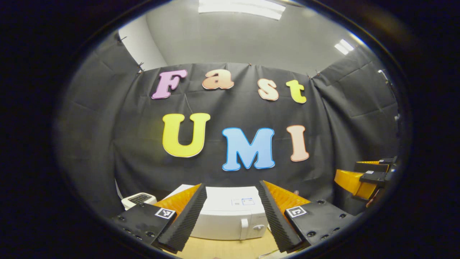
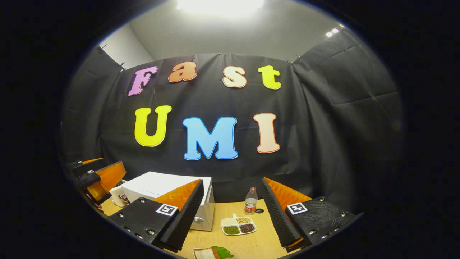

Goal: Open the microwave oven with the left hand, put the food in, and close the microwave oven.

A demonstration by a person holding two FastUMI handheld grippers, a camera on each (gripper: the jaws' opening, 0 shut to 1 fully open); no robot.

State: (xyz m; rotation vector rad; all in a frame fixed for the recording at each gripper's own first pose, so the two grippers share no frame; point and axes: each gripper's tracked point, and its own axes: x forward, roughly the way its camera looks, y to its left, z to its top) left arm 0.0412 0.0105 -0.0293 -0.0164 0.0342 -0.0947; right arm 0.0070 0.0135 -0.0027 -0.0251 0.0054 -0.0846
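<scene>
Fingers of the left gripper (image 1: 230,219) stand wide apart at the bottom of the left gripper view and grasp nothing. Between them, a little farther off, the microwave oven (image 1: 230,216) sits on the wooden table (image 1: 222,250). Its door is shut, and the handle and a round knob are on the right part of its front. Just beside the oven, on its left, stands a small white device (image 1: 138,199); what it is cannot be told. At the right edge of this view the right gripper (image 1: 373,172) is up in the air, apart from the oven.

In the right gripper view, the fingers of the right gripper (image 2: 231,216) are also spread open and hold nothing. Nearest to the camera, at the bottom edge, lies the food (image 2: 212,253): a plate with something pale and a green leaf, partly cut off by the edge of the picture. Farther on the table (image 2: 248,241) there is a white divided dish (image 2: 238,225) with three portions of grains or beans, green, dark and light. Behind the dish a plastic bottle (image 2: 251,201) stands upright near the black cloth wall. The microwave oven (image 2: 161,189) is to the left, partly behind the left finger of this gripper. Well apart, at the left edge, the left gripper (image 2: 99,176) is seen above the table.
</scene>
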